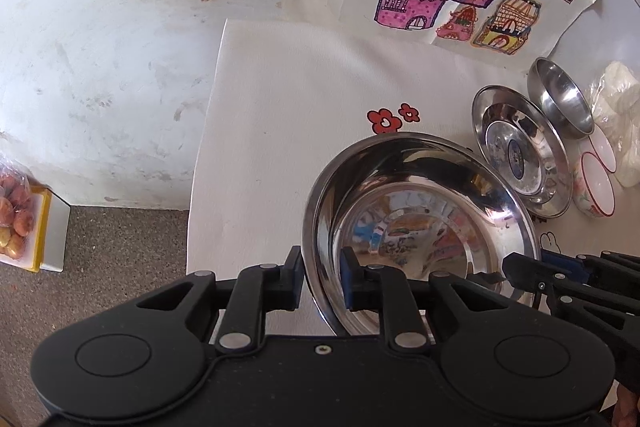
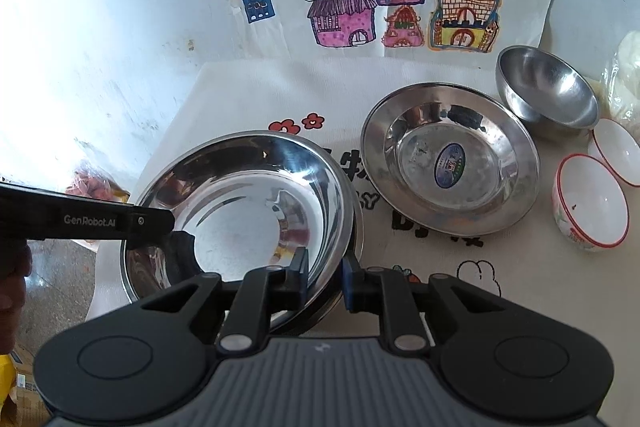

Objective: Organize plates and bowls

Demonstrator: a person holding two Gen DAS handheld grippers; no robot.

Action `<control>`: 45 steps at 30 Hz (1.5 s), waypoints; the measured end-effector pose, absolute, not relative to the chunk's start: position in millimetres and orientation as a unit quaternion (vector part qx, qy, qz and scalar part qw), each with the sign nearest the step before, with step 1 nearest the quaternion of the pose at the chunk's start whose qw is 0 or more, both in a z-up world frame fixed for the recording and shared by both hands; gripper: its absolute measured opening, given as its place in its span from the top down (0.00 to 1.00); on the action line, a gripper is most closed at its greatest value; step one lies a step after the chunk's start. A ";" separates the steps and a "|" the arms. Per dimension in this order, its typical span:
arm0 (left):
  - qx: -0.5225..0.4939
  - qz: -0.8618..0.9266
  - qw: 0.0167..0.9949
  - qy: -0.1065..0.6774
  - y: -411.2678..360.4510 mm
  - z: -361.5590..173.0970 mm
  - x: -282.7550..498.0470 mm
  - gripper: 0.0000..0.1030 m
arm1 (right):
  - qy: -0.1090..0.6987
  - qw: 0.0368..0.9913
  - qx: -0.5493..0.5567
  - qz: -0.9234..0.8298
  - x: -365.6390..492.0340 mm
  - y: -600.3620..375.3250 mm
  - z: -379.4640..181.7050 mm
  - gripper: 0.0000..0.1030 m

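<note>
Now both tools straddle the rim of the large steel plate [image 2: 240, 211], which sits on the white cloth surface [image 1: 280, 131] at its left part. The left tool [image 1: 320, 281] has one finger outside the rim and one inside; the right tool [image 2: 325, 277] stands the same way at the opposite edge. In both, a small gap shows beside the pads, so they look released from the rim, not clenched on it. A second rim seems to show under this plate, but I cannot tell for sure.

A risk, as I judge it — the polished rim is thin and slippery, so a lift with such a loose grip could let it slide out. It could also tip toward the stickered steel plate [image 2: 450, 157] just beside it — the steel bowl [image 2: 548, 93] and two ceramic bowls [image 2: 592, 207] are near.
</note>
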State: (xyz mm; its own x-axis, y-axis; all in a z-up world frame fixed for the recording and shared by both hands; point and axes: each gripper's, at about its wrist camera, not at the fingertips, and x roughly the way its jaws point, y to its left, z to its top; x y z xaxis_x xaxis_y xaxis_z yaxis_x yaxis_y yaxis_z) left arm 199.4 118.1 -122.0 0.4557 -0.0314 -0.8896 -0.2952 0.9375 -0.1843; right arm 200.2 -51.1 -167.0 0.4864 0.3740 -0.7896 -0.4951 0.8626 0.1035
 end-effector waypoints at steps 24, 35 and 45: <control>-0.155 0.083 0.843 0.508 116.3 -116.0 204.2 0.49 | 0.442 0.863 -0.069 0.236 197.6 -51.6 -171.6 0.70; -0.156 0.074 0.867 0.467 112.7 -100.2 224.8 0.03 | 0.433 0.876 -0.043 0.207 198.7 -67.3 -161.7 0.25; -0.119 -0.012 0.885 0.450 78.8 -96.3 284.9 0.01 | 0.415 0.898 0.018 0.144 204.9 -103.9 -153.5 0.00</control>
